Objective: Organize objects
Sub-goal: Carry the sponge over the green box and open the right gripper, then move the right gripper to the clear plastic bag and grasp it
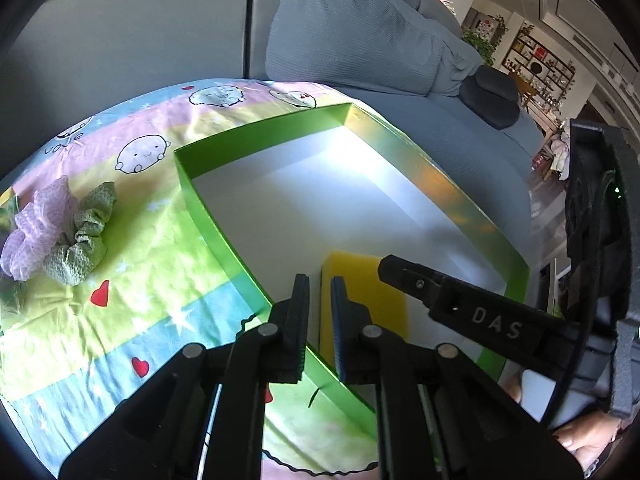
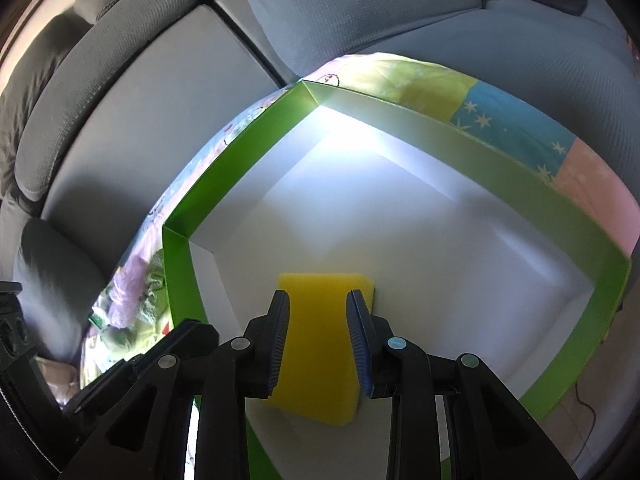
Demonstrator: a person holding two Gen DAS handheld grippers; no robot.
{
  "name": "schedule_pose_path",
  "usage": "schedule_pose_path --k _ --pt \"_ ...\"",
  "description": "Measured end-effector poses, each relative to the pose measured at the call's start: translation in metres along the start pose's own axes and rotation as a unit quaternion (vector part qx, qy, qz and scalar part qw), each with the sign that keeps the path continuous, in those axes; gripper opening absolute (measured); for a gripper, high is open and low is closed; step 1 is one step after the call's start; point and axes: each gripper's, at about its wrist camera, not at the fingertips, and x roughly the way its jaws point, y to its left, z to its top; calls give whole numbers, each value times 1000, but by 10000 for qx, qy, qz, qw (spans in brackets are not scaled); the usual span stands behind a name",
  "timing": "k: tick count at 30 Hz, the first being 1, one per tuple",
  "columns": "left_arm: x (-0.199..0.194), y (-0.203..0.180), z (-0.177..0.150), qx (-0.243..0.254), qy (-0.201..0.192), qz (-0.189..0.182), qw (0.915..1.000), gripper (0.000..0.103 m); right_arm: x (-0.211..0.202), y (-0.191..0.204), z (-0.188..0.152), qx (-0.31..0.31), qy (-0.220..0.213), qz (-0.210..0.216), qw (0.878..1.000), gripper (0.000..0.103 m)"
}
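Note:
A yellow sponge (image 2: 316, 352) sits clamped between the pads of my right gripper (image 2: 318, 296), low over the white floor of a green-walled box (image 2: 240, 160). In the left wrist view the same sponge (image 1: 360, 280) lies near the box's (image 1: 212, 216) near corner, with a finger (image 1: 404, 276) of the right gripper reaching over it. My left gripper (image 1: 319, 280) is shut, its fingers over the box's left wall, and I see nothing pinched between them. A pink scrunchie (image 1: 32, 220) and a green scrunchie (image 1: 86, 232) lie on the patterned cloth left of the box.
The box rests on a pastel cartoon cloth (image 1: 132, 280) spread over a grey sofa (image 1: 120, 40). A blue-grey pillow (image 1: 352, 28) leans behind it. A person's hand (image 1: 592, 436) shows at the lower right. Most of the box floor is bare white.

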Motion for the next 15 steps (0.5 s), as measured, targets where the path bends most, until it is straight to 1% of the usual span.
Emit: schedule_pose_path --k 2,4,6,7,8,9,10,11,12,13,14,15 --pt "-3 3 1 -104 -8 -73 9999 10 3 1 -1 -34 38 -66 10000 31" --pt "-14 7 1 -258 -98 -167 9995 11 5 1 -1 -30 58 -70 10000 31" --pt "-34 9 -1 -347 -341 -209 9986 12 2 2 0 -48 2 -58 10000 31" --pt "-44 12 -2 -383 -476 -237 9979 16 0 4 0 -67 -46 -37 10000 31" --pt "-54 15 -4 -431 -590 -245 9970 24 -2 5 -1 -89 -89 -3 9999 31" --pt "-65 20 -5 -508 -705 -220 9960 29 -4 8 -1 -118 -122 46 9998 31" --pt "-77 28 -8 -621 -859 -164 9942 38 -6 10 -1 -153 -145 118 9997 31" --pt "-88 36 -11 -755 -1019 -74 9919 45 -8 13 -2 -187 -165 194 9995 31" --pt "-96 44 -14 -885 -1139 27 9895 47 -11 18 -3 -231 -193 271 9992 31" --pt "-105 55 -19 -1066 -1251 167 9863 52 -14 23 -4 -290 -232 327 9988 31" --pt "-112 63 -22 -1216 -1304 294 9835 57 -17 28 -6 -349 -275 363 9984 31" --pt "-119 76 -26 -1399 -1348 505 9796 59 -19 34 -7 -405 -318 402 9979 31"
